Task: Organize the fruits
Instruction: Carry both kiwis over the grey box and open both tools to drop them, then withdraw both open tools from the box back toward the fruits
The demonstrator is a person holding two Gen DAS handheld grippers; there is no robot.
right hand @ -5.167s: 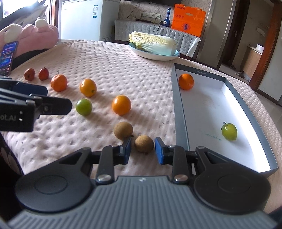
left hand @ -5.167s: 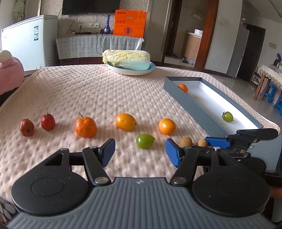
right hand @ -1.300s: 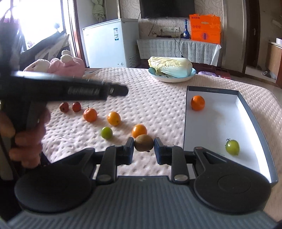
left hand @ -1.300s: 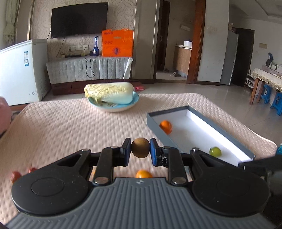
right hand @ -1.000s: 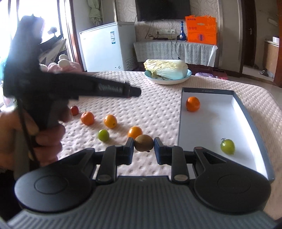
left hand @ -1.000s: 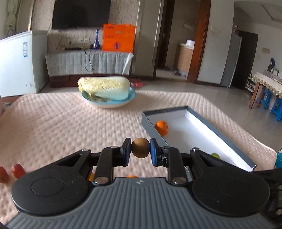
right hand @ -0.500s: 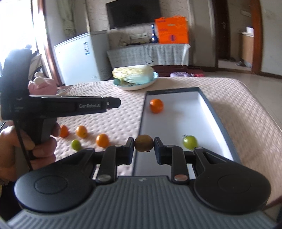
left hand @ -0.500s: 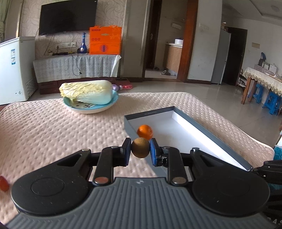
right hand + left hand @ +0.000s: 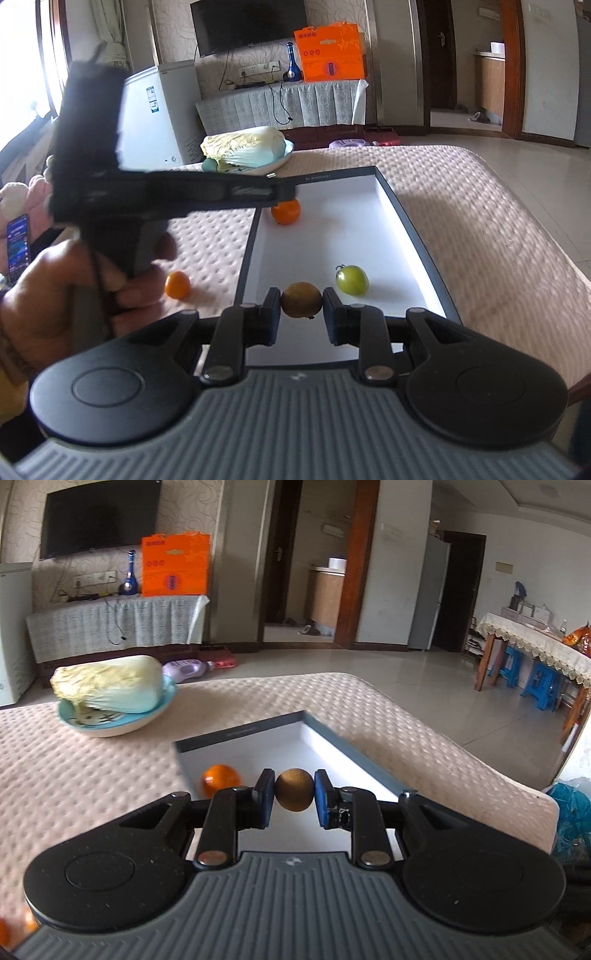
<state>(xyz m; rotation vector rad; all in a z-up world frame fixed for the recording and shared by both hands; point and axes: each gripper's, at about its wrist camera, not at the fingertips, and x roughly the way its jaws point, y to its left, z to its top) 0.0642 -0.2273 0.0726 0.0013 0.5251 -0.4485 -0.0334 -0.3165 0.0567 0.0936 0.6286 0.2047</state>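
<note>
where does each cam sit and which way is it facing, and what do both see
Left wrist: on the left gripper, looking along its fingers over the box; the gripper is shut on a brown fruit.
Right wrist: on the right gripper, looking down the box's length; it grips its own brown fruit; the left hand shows.
Shared: box, orange, cabbage, TV.

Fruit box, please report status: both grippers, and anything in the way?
Left gripper shut on a brown fruit. Right gripper shut on another. Both over the box. Orange, green fruit inside; drop space free.
</note>
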